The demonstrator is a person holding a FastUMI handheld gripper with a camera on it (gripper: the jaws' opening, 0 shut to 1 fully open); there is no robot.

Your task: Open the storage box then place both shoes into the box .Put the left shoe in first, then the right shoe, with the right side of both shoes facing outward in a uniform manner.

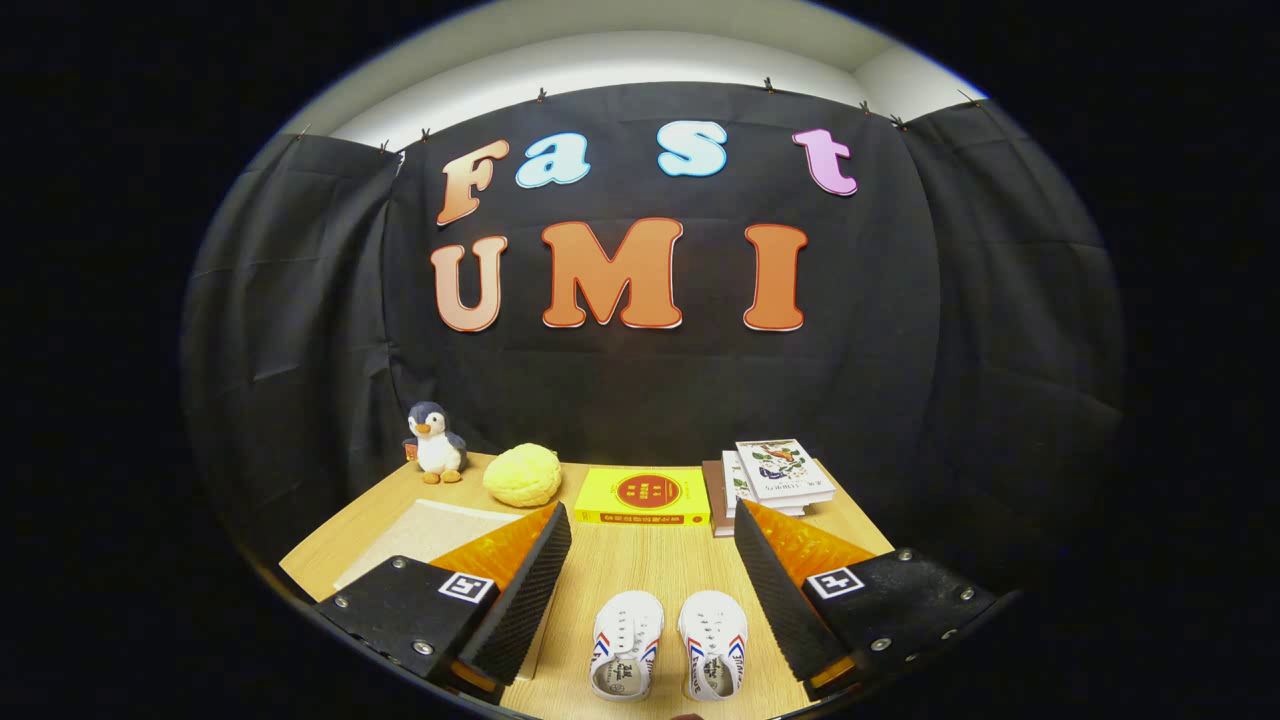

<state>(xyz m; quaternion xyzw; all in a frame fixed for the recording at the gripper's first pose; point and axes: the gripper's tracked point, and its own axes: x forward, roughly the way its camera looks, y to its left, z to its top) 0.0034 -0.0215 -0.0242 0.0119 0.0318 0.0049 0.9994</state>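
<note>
Shoes: a pair of small white shoes with red and blue side stripes stands on the wooden table (620, 560), toes pointing toward the back wall, openings toward the camera.
Left shoe (627, 643): upright, between the two fingers, nearer the left one; untouched.
Right shoe (713, 641): just beside its mate, a narrow gap of table between them; untouched.
Storage box: a pale, flat-topped thing (425, 532) lies behind the left finger and may be the box's lid; it cannot be told for certain. If so, it looks closed.
Gripper (650, 590): held above the near table edge, jaws spread wide with nothing between them, both shoes framed in the gap.
Fingers: the ribbed black pad of the left finger (520, 595) and that of the right (785, 595) touch nothing.
Progress: by the look of things nothing is done yet; opening the box, the left shoe, then the right shoe all remain.
Back of table: a plush penguin (435, 442), a yellow sponge-like lump (523, 474), a yellow book (643, 497) and a stack of books (775, 480) line the wall, well apart from the shoes.
</note>
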